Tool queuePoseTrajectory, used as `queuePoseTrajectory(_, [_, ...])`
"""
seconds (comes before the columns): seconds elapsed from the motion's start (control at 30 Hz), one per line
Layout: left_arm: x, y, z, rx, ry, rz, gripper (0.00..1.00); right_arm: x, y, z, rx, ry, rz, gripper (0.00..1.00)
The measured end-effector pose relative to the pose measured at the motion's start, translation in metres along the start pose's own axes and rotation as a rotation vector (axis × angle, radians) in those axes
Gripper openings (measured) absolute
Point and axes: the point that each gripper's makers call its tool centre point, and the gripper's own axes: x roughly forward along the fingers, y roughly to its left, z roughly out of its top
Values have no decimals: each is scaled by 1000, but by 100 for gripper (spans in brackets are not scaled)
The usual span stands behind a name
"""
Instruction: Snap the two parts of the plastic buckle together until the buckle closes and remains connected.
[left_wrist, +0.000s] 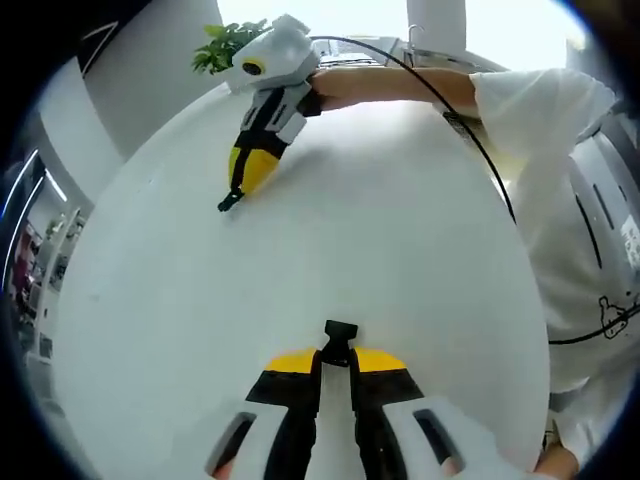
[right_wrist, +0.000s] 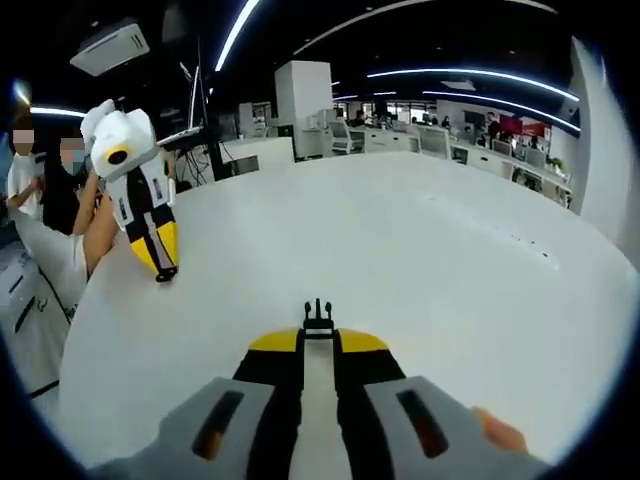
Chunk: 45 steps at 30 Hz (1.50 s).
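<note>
The white worktop (left_wrist: 400, 260) carries the whole job, a broad bare round surface that gives both hands room to come together. A green plant (left_wrist: 225, 45) sits at its far edge, at about 11 o'clock in the left gripper view.

There are 2 claws. The left claw (left_wrist: 340, 362) rises from 6 o'clock in its own view, jaws drawn narrow and pinched on 1 buckle half (left_wrist: 341, 338), a small black piece with a squared end poking out past the yellow tips. The right claw (right_wrist: 318, 340) stands the same way in the right gripper view, narrow and clamped on the other buckle half (right_wrist: 318, 318), which ends in little prongs (so probably the male part, though it is small to judge).

Each claw also shows in the other's view: the right one at 11 o'clock in the left gripper view, tipped down toward the worktop with its black piece at the tip, the left one at 9 o'clock in the right gripper view.

That makes 2 buckle parts, 1 per claw, well apart and not yet mated. Gripping each by its rear end leaves the mating end free, which I judge is the point: the halves can then be lined up nose to nose and pushed until they click.
</note>
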Motion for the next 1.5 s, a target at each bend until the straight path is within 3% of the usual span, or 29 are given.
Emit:
queuePoseTrajectory(0.27, [0, 0, 2, 5, -7, 8, 10, -3, 34, -2, -44, 11, 71, 10])
queuePoseTrajectory(0.53, [4, 1, 5, 22, -8, 28, 10, -1, 65, 0, -73, -19, 160, 10])
queuePoseTrajectory(0.7, [5, 4, 6, 28, 3, 52, 10, 3, 82, -6, -102, 8, 205, 10])
queuePoseTrajectory(0.93, [4, 7, 7, 37, 17, 79, 10, 5, 93, -8, -172, 47, 210, 10])
queuePoseTrajectory(1.23, [4, 5, 9, 69, 41, 106, 10, 4, 103, 1, -207, 19, 199, 10])
queuePoseTrajectory(1.5, [4, 7, 12, 41, 58, 140, 10, 5, 107, 7, -225, -2, 214, 10])
